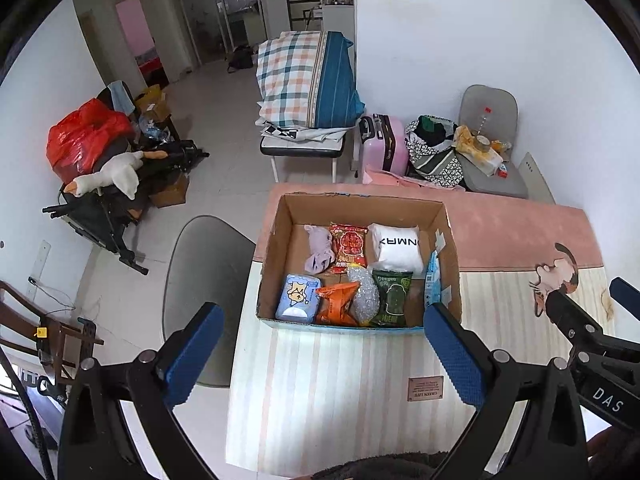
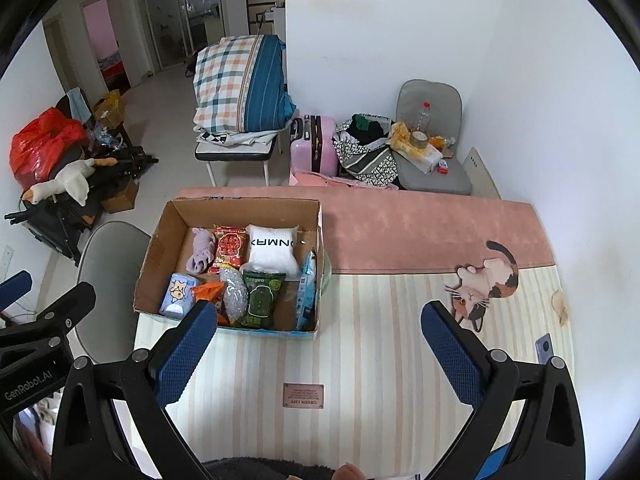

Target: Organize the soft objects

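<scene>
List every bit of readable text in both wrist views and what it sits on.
"DAS": right gripper's body.
"GenRobot.AI": left gripper's body.
"ONMAX", seen upside down and partly cut off: white pillow in the cardboard box.
"GREEN LIFE", upside down: brown label on the striped mat; its smaller lines are unreadable.
Red packet, green packet, blue tissue pack: print too small to read.

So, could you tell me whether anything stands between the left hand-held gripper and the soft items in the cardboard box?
Only the cardboard box itself: its near wall lies between the open left hand-held gripper and the items; above it, nothing visible blocks the way.
</scene>
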`<state>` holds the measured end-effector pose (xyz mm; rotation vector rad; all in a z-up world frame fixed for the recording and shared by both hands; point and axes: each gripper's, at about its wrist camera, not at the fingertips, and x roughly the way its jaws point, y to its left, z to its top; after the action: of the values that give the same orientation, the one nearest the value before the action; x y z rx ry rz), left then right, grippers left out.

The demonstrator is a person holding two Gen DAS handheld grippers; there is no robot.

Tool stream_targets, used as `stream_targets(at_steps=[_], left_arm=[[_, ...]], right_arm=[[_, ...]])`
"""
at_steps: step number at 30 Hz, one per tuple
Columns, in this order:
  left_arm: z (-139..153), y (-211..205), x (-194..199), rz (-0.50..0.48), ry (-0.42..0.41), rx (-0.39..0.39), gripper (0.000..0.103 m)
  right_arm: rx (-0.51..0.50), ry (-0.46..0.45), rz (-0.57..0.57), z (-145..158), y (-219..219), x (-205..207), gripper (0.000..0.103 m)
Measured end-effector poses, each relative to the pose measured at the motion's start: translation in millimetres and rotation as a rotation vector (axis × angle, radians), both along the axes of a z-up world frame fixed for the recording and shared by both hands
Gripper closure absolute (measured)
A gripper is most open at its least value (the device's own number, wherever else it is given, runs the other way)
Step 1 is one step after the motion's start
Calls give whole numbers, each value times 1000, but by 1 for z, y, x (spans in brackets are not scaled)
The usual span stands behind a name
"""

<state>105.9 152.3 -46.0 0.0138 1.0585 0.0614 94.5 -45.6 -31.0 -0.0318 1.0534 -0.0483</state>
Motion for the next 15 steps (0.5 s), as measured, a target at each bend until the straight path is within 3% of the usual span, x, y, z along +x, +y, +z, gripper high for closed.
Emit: stream_targets(at_steps=[15], left_arm=[[-10,2,5,2,26,-15,1]], right_arm=[[-6,19,7,-4,1,3,0]])
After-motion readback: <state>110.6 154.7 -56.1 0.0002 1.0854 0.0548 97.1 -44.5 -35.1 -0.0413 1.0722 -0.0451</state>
